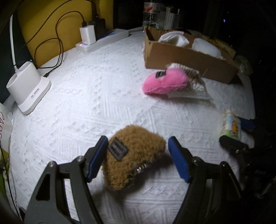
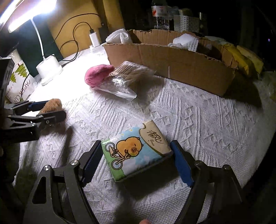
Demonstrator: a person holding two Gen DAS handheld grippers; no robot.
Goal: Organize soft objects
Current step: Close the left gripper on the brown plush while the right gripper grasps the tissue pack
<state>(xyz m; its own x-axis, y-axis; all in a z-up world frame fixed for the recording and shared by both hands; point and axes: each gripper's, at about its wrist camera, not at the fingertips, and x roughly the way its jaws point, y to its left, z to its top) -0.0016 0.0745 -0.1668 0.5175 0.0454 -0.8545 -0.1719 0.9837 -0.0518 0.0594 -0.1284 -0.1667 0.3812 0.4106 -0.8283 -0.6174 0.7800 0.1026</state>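
Observation:
A brown fuzzy pouch (image 1: 134, 158) lies on the white textured cloth (image 1: 86, 103) between the fingers of my left gripper (image 1: 138, 139). The jaws are open: the left pad is against the pouch and a small gap shows at the right pad. In the right wrist view the left gripper (image 2: 46, 110) straddles the same pouch (image 2: 51, 104). A cartoon-printed tissue pack (image 2: 136, 151) lies between the fingers of my right gripper (image 2: 135, 143), which is open with its pads close at both sides. A pink plush pouch (image 1: 165, 82) rests beside a bag of cotton swabs (image 1: 195, 86).
A torn cardboard box (image 2: 172, 58) with white cloths inside stands at the back right, with yellow packets (image 2: 241, 56) beyond it. At the back left are a white lamp base (image 1: 29, 86), a power strip (image 1: 103, 38) with cables, and a paper-cup bag (image 2: 19, 81). A water bottle (image 2: 158, 15) stands behind the box.

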